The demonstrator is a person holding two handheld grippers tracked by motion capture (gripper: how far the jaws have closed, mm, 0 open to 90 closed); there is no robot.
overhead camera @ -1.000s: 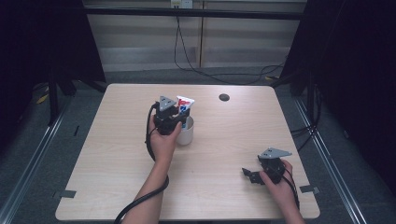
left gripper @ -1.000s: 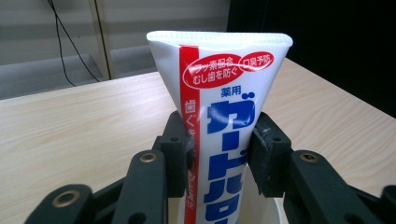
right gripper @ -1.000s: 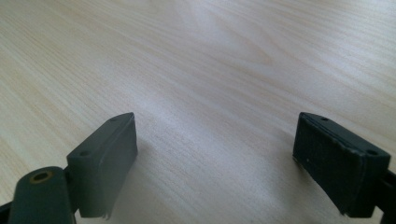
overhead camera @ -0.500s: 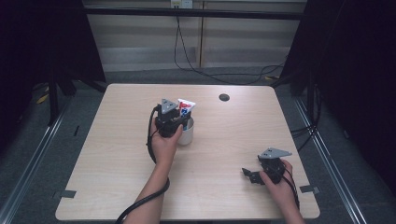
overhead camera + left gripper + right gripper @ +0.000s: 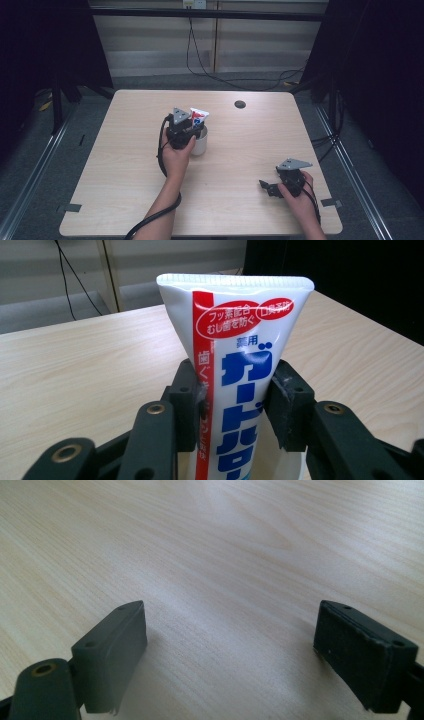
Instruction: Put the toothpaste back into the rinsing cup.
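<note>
At centre-left of the desk (image 5: pixel 120 190), the left gripper (image 5: pixel 192 131) clasps an upright toothpaste tube (image 5: pixel 240 355) standing in a white cup (image 5: pixel 201 145); toward the near right corner, the right gripper (image 5: pixel 267 187) rests with jaws spread wide, holding nothing

Upright toothpaste tube (image 5: pixel 240 370) in white cup (image 5: pixel 201 145)

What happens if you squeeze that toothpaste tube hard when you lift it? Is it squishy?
Probably squishy: the toothpaste tube has a flat crimped end and thin plastic walls, so the pads beside it would likely dent it. It looks light. Standing upright in the white cup, it might lean or tip once let go.
</note>
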